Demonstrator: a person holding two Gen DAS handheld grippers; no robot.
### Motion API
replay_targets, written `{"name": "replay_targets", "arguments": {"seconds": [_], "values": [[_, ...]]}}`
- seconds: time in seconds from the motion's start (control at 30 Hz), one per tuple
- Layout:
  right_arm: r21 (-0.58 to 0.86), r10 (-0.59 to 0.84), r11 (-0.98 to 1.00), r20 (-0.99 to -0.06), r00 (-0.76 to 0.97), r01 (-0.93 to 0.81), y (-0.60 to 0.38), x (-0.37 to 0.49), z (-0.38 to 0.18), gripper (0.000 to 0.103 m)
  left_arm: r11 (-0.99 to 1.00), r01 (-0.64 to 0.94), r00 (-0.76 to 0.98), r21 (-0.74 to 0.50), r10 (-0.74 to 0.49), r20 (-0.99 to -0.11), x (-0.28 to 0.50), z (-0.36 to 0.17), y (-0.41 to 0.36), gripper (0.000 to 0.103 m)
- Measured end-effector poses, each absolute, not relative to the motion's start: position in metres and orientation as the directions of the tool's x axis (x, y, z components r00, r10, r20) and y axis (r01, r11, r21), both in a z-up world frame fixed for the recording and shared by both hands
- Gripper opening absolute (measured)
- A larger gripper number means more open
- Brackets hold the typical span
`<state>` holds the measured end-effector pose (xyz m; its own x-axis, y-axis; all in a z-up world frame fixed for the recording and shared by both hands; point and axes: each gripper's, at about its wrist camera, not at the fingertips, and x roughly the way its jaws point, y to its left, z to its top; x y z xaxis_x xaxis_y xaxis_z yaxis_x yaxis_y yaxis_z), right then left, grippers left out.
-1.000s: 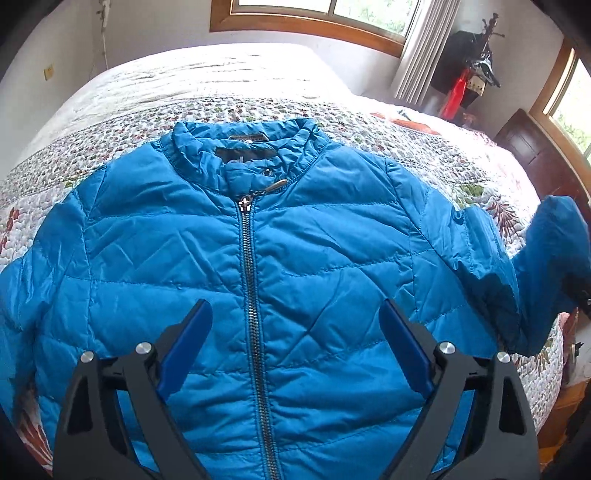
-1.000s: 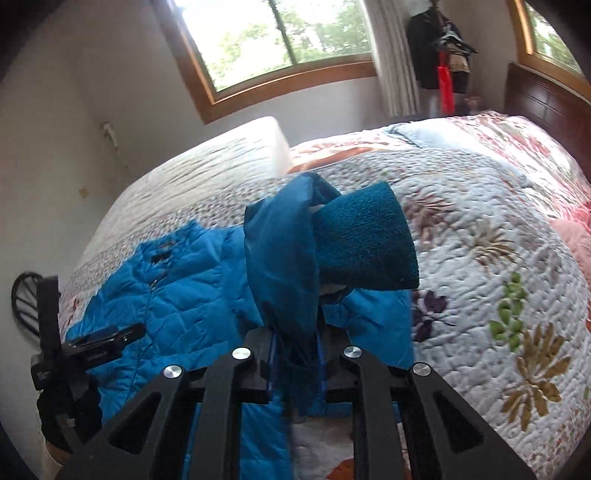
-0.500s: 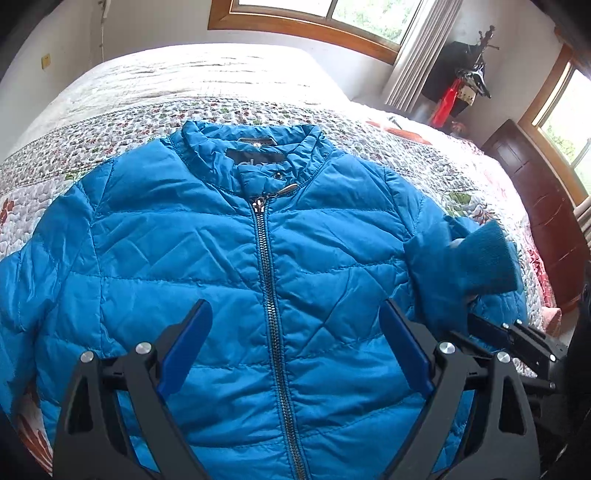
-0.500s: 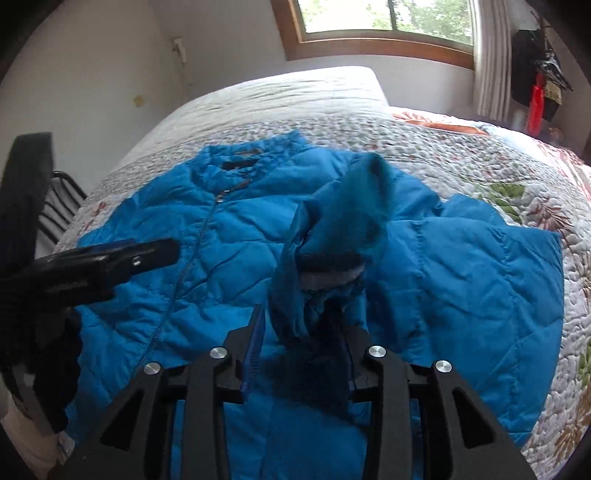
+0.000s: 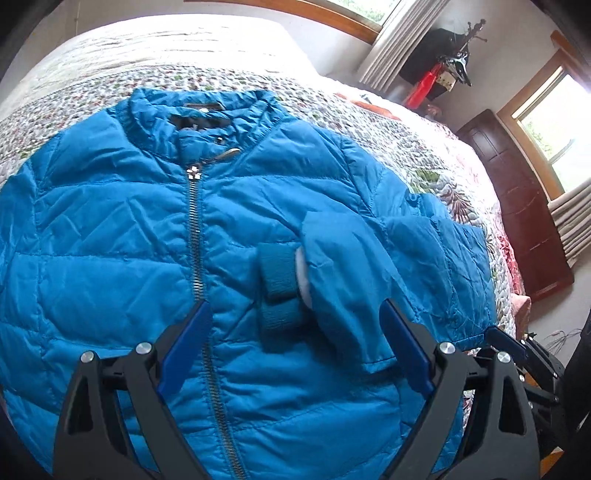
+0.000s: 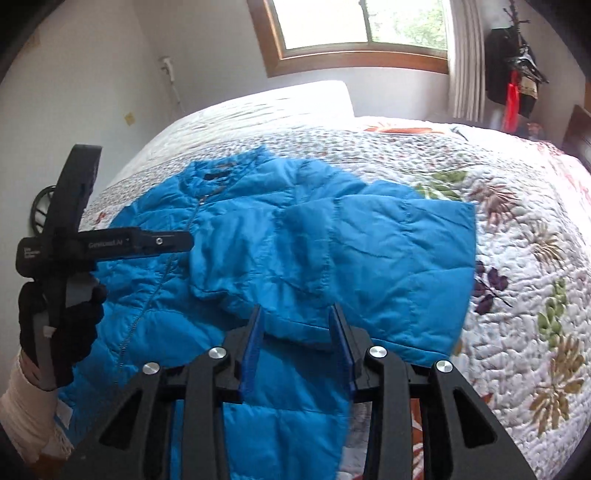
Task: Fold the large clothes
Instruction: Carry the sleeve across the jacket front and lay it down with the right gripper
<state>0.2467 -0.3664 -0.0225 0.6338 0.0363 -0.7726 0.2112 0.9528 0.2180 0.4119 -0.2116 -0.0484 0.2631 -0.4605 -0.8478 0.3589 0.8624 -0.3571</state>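
A blue quilted jacket point(image 5: 122, 236) lies face up on the bed, zipped, collar at the far side. Its right sleeve point(image 5: 343, 266) is folded across the chest, with the knit cuff point(image 5: 277, 288) lying beside the zipper. My left gripper point(image 5: 295, 343) is open and empty, hovering above the jacket's lower front. My right gripper point(image 6: 297, 341) is open with nothing between its jaws, just above the folded sleeve point(image 6: 258, 254) at the jacket's right side. The jacket also shows in the right wrist view point(image 6: 399, 258). The left gripper point(image 6: 110, 242) shows there too, held in a gloved hand.
The bed is covered by a floral quilt point(image 6: 517, 221). A dark wooden headboard point(image 5: 517, 206) stands at the right. Windows point(image 6: 362, 26) and a coat rack with hanging things point(image 6: 513, 77) are behind the bed.
My right gripper carried the sleeve leftwards over the jacket's chest, opened and let it go. The sleeve now lies flat on the jacket. The left gripper stayed open above the hem.
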Motion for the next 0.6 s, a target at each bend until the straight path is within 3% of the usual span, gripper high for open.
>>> {"name": "replay_targets", "arguments": {"seconds": [0.03, 0.07, 0.2, 0.27, 0.47, 0.6], "values": [[0.220, 0.022, 0.946, -0.774, 0.633, 0.237, -0.374, 0.244, -0.023, 0.037, 0.857, 0.364, 0.245, -0.366, -0.467, -0.850, 0.413, -0.052, -0.220, 0.088], [0.221, 0.007, 0.940, -0.775, 0.632, 0.260, -0.382, 0.241, -0.023, 0.037, 0.853, 0.368, 0.230, -0.370, -0.469, -0.853, 0.414, -0.055, -0.226, 0.072], [0.224, -0.036, 0.916, -0.782, 0.622, 0.334, -0.406, 0.231, -0.025, 0.037, 0.872, 0.374, 0.247, -0.316, -0.422, -0.872, 0.414, -0.062, -0.246, 0.045], [0.230, -0.050, 0.903, -0.784, 0.619, 0.364, -0.415, 0.229, -0.026, 0.037, 0.876, 0.379, 0.283, -0.300, -0.418, -0.863, 0.411, -0.057, -0.248, 0.004], [0.349, -0.016, 0.829, -0.767, 0.642, 0.438, -0.450, 0.222, -0.032, 0.037, 0.865, 0.336, 0.373, -0.372, -0.485, -0.791, 0.409, -0.026, -0.210, 0.000], [0.463, 0.072, 0.775, -0.741, 0.668, 0.430, -0.465, 0.226, -0.043, 0.045, 0.885, 0.295, 0.475, -0.360, -0.463, -0.749, 0.411, 0.000, -0.168, 0.000]]}}
